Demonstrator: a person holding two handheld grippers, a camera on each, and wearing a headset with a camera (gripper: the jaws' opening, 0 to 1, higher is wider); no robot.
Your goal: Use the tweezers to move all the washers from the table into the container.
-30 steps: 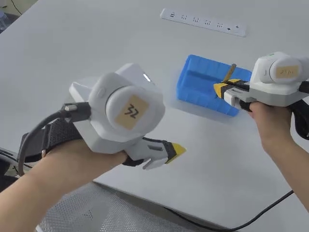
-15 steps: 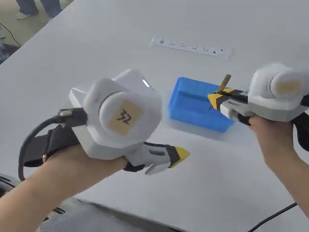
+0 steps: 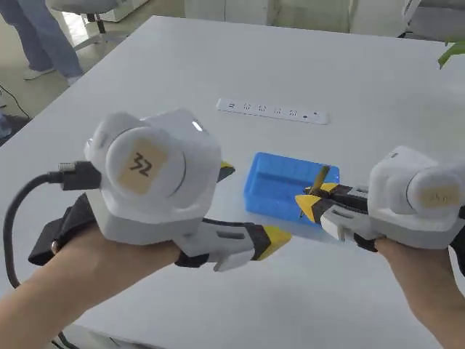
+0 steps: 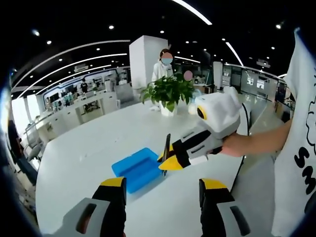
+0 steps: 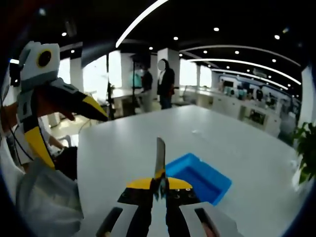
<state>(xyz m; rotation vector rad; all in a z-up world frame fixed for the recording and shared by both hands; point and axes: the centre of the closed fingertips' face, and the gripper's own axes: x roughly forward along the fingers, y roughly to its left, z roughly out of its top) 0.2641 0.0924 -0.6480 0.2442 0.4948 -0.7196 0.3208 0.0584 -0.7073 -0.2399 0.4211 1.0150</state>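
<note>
The right gripper (image 3: 314, 200) has its yellow-tipped jaws pressed together on a slim, brass-coloured pair of metal tweezers (image 3: 320, 177). They are pinched near the back end, so the long legs stick out ahead of the jaws like an extension of them. In the right gripper view the tweezers (image 5: 159, 158) rise straight from between the jaws. That hold looks chosen to give a fine point for small parts that the broad jaws could not pick up themselves.

Just beyond and below the tweezer tips lies the shallow blue rectangular plastic container (image 3: 269, 203), resting on the plain white table (image 3: 349, 87). The tips seem to hang over its near part, which would suit a drop into it. Whether a washer sits between the tips is too small to tell, and so is what lies inside the container.

The left gripper (image 3: 261, 240) has its jaws spread with nothing between them. In the left gripper view the container (image 4: 133, 170) sits ahead of the gap between the jaws, and the right gripper comes in from the right beyond them. The left gripper is probably held idle to one side so as not to crowd the tweezer work. A white power strip (image 3: 272, 111) lies on the table, beyond the container from both sets of jaws.
</note>
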